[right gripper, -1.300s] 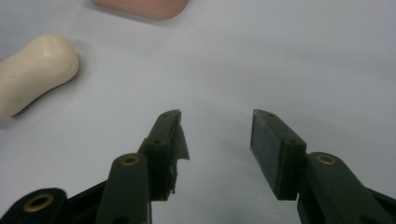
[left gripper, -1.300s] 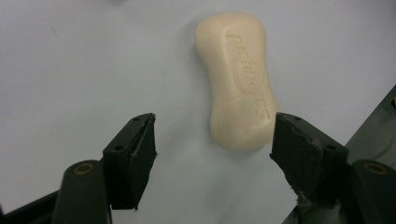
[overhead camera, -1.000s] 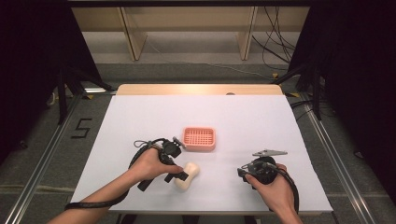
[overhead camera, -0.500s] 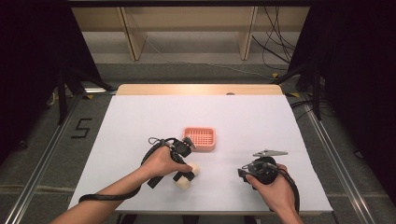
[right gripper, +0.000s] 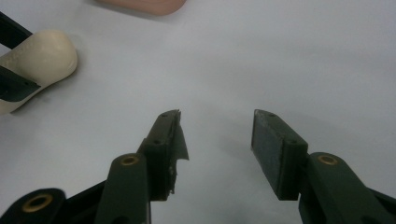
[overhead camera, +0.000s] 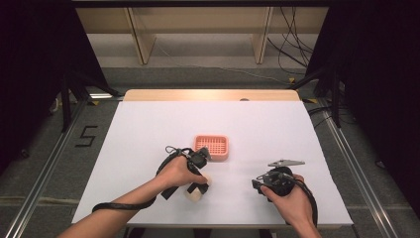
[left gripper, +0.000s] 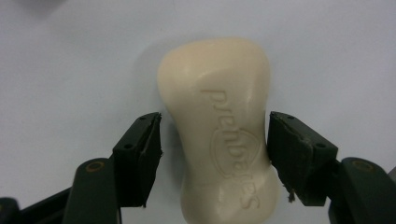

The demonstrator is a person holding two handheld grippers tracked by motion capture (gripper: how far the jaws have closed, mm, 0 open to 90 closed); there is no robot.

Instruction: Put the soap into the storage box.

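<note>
In the high view the soap bar (overhead camera: 196,191) lies on the white table (overhead camera: 148,124) just in front of the pink basket (overhead camera: 211,147), under the left tool (overhead camera: 202,184), with the right tool (overhead camera: 257,184) well off to the soap's right. In the left gripper view the soap's (left gripper: 219,135) long axis runs straight away between the jaws, which have just been closing and stand narrow at its waist, a thin gap showing at the left pad, so not yet clamped. In the right gripper view the right tool (right gripper: 215,135) stands wide open over bare table, holding nothing, the soap (right gripper: 39,58) away to its upper left.
</note>
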